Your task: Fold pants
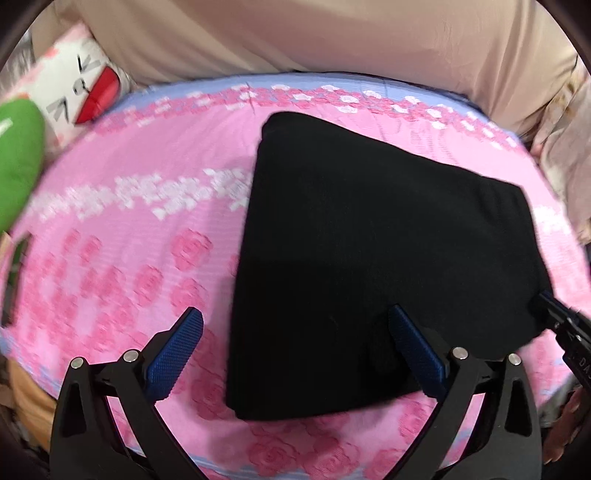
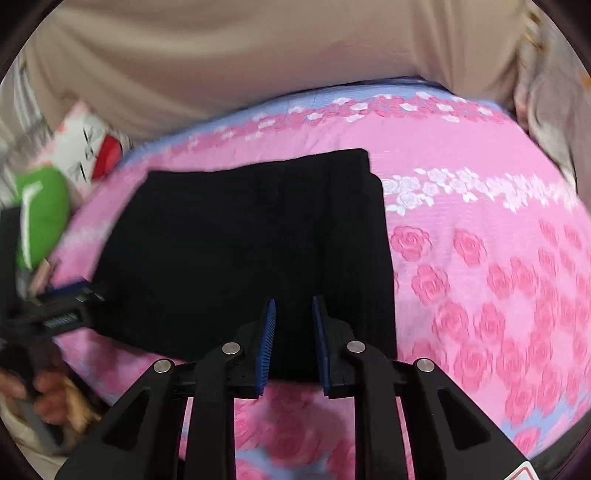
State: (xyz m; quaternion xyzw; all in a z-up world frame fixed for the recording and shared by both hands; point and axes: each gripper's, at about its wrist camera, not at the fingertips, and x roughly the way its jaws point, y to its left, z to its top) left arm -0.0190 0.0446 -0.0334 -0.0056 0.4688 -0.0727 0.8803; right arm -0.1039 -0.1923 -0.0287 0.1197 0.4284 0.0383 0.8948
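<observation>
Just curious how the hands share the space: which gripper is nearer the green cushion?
Left. The left gripper hovers over the black pants' edge on the green cushion's side; the right gripper is at the pants' far side from it.

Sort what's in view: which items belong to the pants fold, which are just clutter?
Job: black pants, folded on the pink floral sheet; left gripper, open; right gripper, jaws narrow.
Clutter: green plush, white cat-face pillow, beige fabric behind.

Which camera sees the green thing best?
The right wrist view: the green thing shows nearly whole, with a white stripe, beside the pink bedspread. The left wrist view shows only a blurred part at the edge.
</observation>
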